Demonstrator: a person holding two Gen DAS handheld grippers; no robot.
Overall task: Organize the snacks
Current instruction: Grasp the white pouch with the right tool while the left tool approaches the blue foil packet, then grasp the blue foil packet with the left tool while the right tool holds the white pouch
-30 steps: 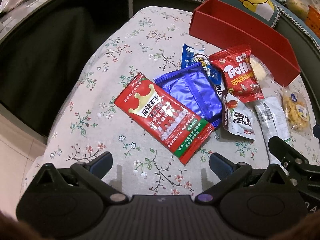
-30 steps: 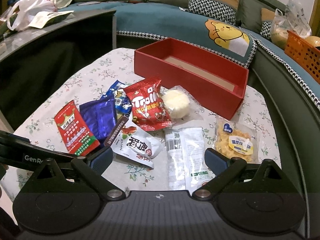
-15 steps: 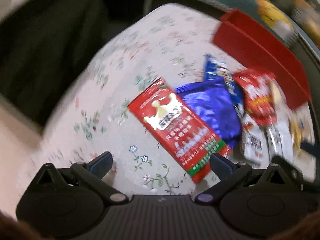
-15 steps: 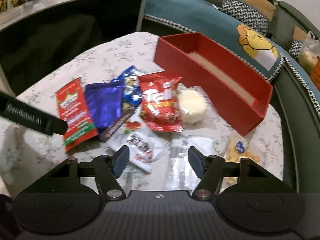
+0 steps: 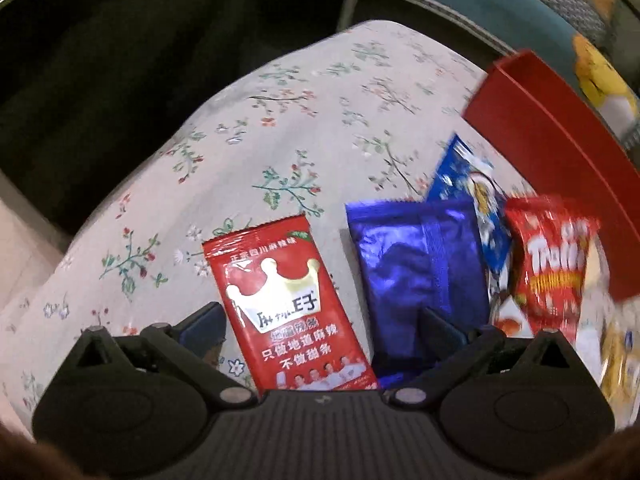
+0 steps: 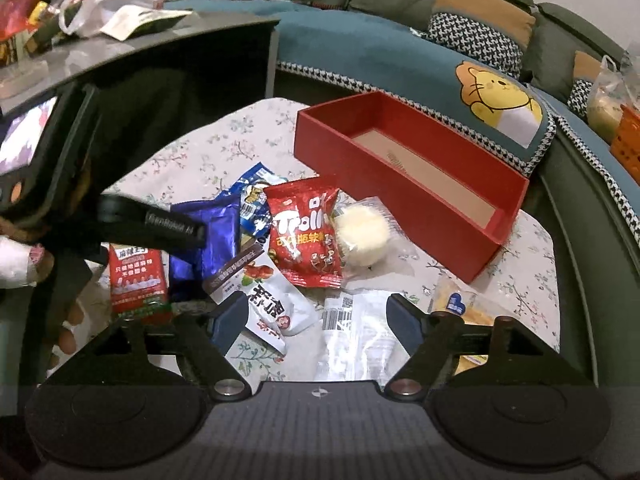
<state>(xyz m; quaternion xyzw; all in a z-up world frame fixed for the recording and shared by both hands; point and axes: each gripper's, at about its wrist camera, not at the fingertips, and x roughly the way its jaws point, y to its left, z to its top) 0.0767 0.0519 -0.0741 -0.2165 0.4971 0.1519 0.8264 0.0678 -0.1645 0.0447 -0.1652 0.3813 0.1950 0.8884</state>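
Left wrist view | my left tongs (image 5: 320, 326) apart, straddling red crown packet (image 5: 286, 300) | risk: pinching purple packet (image 5: 420, 276) alongside too | right tongs (image 6: 318, 320) opening, empty.

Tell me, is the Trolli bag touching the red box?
Apart. The right wrist view shows bare tablecloth between the Trolli bag and the red box.

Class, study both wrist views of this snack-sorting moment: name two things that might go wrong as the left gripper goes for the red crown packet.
1. The left gripper straddles the red crown packet, but its right finger sits over the purple packet lying alongside, so closing may pinch both.
2. The snacks overlap: the Trolli bag lies partly over its neighbours, so dragging one could shift the pile away from the red box.
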